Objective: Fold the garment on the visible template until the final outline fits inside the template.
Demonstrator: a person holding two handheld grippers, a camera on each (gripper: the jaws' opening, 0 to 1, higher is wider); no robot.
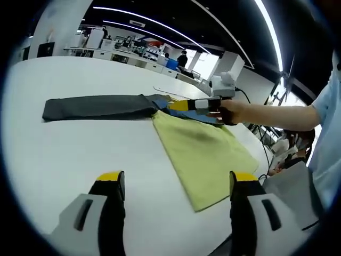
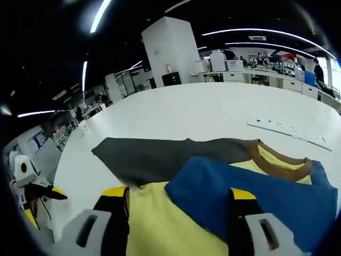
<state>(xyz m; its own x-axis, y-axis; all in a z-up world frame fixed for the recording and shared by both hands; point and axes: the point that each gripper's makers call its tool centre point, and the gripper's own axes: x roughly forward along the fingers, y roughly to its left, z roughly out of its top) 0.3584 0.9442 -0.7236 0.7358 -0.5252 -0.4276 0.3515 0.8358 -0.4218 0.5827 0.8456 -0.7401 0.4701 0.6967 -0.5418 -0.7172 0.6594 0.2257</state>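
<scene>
- The garment (image 1: 202, 146) lies flat on the white bench (image 1: 80, 154). It is yellow-green, with one dark grey sleeve (image 1: 96, 108) spread out and a blue sleeve (image 2: 256, 202) folded over the body.
- The left hand-held gripper (image 1: 176, 184) is held over the bench near the hem, jaws wide apart and holding nothing.
- The right hand-held gripper (image 2: 178, 200) is low over the blue sleeve, near the brown collar (image 2: 277, 162). I cannot tell if it grips the cloth.
- A white power strip (image 2: 290, 130) lies farther back.
</scene>
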